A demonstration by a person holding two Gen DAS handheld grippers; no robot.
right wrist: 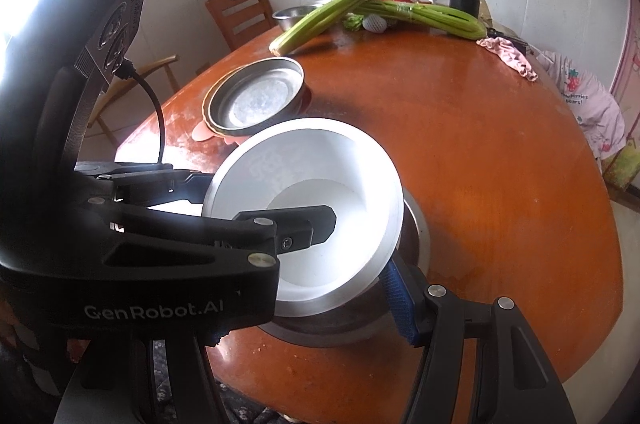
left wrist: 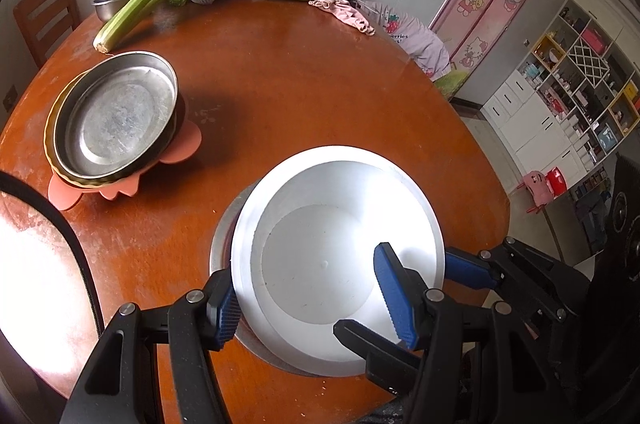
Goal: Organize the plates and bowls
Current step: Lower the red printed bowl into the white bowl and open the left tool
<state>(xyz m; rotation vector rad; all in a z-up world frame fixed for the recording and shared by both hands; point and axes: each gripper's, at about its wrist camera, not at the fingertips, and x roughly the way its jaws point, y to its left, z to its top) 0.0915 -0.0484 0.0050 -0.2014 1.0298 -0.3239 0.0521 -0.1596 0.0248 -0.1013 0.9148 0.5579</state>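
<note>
Both tongs [left wrist: 314,312] [right wrist: 308,308] half-open, on white bowl [left wrist: 336,256] rim.

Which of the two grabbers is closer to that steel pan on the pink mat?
Left. The left gripper grips the white bowl on the side facing the steel pan; the right gripper grips the opposite side, farther off.

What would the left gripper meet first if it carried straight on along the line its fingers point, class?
Most likely the white bowl: the left gripper already straddles its near rim, one finger outside, one inside. Straight on lies the bowl's floor; depth is hard to judge.
</note>
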